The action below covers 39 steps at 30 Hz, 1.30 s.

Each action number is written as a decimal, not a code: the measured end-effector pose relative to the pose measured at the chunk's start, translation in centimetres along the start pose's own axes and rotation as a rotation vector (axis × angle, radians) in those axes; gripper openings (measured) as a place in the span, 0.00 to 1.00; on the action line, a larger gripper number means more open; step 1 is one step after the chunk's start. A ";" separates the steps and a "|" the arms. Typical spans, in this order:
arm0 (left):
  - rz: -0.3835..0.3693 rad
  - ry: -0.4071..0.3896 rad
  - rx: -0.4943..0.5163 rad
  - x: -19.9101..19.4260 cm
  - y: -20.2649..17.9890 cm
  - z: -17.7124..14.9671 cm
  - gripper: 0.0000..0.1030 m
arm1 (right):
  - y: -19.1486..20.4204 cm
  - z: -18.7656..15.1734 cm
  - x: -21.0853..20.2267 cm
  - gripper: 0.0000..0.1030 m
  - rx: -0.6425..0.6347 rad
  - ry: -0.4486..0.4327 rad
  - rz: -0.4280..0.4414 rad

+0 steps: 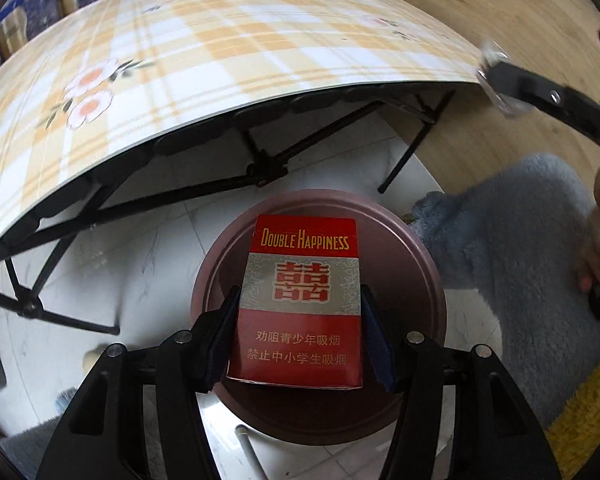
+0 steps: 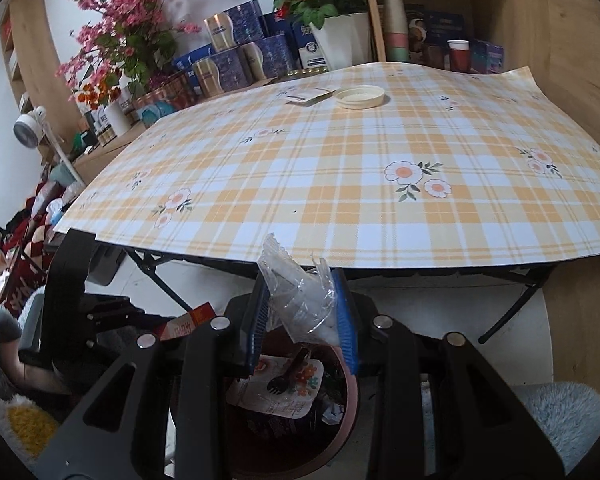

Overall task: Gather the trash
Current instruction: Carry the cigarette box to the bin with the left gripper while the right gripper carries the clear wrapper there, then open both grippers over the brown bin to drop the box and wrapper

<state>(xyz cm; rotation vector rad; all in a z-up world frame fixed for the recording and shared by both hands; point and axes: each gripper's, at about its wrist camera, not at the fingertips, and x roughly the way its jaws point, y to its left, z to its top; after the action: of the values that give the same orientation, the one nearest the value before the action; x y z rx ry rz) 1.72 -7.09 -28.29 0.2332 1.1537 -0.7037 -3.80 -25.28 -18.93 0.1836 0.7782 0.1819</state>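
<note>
My left gripper (image 1: 300,320) is shut on a red Double Happiness cigarette pack (image 1: 300,304) and holds it directly above a round pink trash bin (image 1: 428,280) on the floor. My right gripper (image 2: 302,308) is shut on a crumpled clear plastic wrapper (image 2: 300,292) above the same bin (image 2: 350,400), which holds a flowered packet, a black fork and other scraps. The right gripper also shows at the upper right of the left wrist view (image 1: 496,80). The red pack shows at the left of the right wrist view (image 2: 188,322).
A folding table with a yellow plaid cloth (image 2: 340,184) stands just behind the bin; a cream lid (image 2: 360,97) and a small packet (image 2: 306,96) lie at its far side. Flowers, boxes and cups crowd the shelves behind. A blue fleece sleeve (image 1: 512,232) is on the right.
</note>
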 end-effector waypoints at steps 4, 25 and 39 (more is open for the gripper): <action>-0.009 -0.030 -0.031 -0.7 0.7 0.1 0.78 | 0.1 -0.2 0.3 0.33 -0.007 0.012 0.001; 0.196 -0.458 -0.254 -9.2 4.3 -0.3 0.94 | 4.8 -2.5 5.7 0.34 -0.253 0.235 -0.026; 0.233 -0.457 -0.246 -8.8 4.2 -0.3 0.94 | 4.5 -2.6 6.0 0.51 -0.241 0.248 -0.026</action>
<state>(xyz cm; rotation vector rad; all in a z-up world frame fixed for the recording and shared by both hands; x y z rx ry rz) 2.15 -0.35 -21.29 -0.0049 0.7493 -0.3759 -1.82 -19.25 -23.76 -0.0791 0.9968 0.2752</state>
